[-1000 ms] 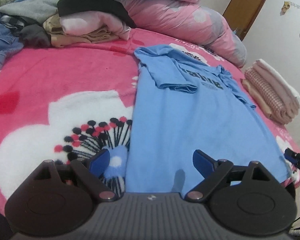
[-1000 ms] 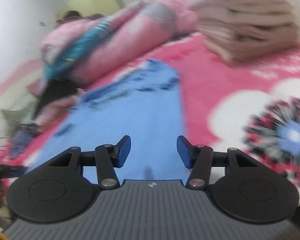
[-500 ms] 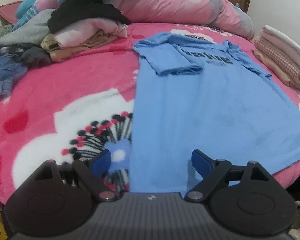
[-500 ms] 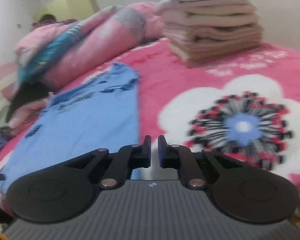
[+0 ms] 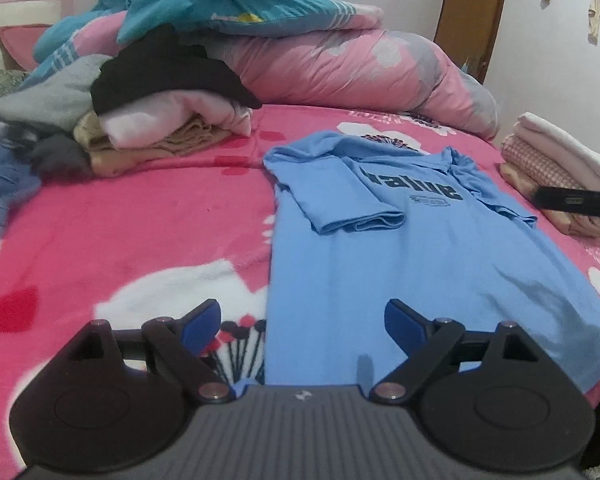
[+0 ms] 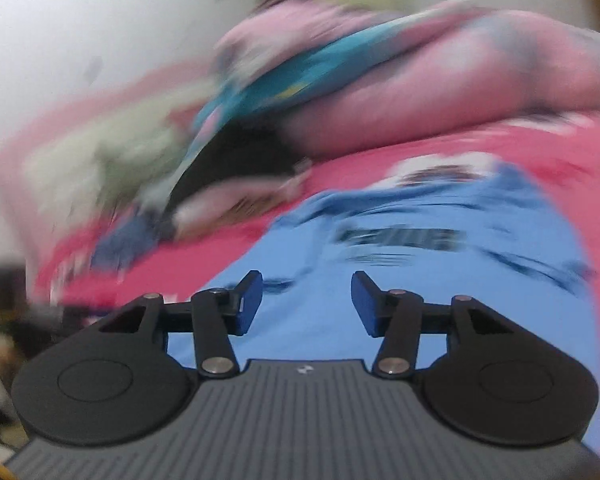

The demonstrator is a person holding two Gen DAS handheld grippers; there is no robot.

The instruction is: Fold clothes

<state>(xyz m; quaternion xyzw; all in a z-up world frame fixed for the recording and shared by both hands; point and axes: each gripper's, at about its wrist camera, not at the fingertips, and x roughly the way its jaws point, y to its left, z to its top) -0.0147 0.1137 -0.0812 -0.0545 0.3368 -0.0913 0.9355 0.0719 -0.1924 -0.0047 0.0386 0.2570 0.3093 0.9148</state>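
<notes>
A light blue T-shirt (image 5: 400, 264) with dark lettering lies flat on the pink flowered bedspread (image 5: 140, 232), its left sleeve folded in over the chest. My left gripper (image 5: 302, 322) hovers wide open above the shirt's near hem, nothing between its fingers. The right wrist view is blurred by motion; the same T-shirt (image 6: 380, 288) lies under my right gripper (image 6: 306, 304), whose jaws are opening with nothing between them. In the left wrist view a dark part of the right gripper (image 5: 576, 200) shows at the far right edge, beside the shirt's other sleeve.
A heap of unfolded clothes (image 5: 112, 120) sits at the back left of the bed. Pink and teal quilts (image 5: 320, 56) are piled along the back. A stack of folded clothes (image 5: 556, 164) rests at the right edge. A brown door (image 5: 476, 16) stands behind.
The right gripper shut, then opened again while swinging from the bed's right side back over the shirt. The left gripper shifted a little and stayed open.
</notes>
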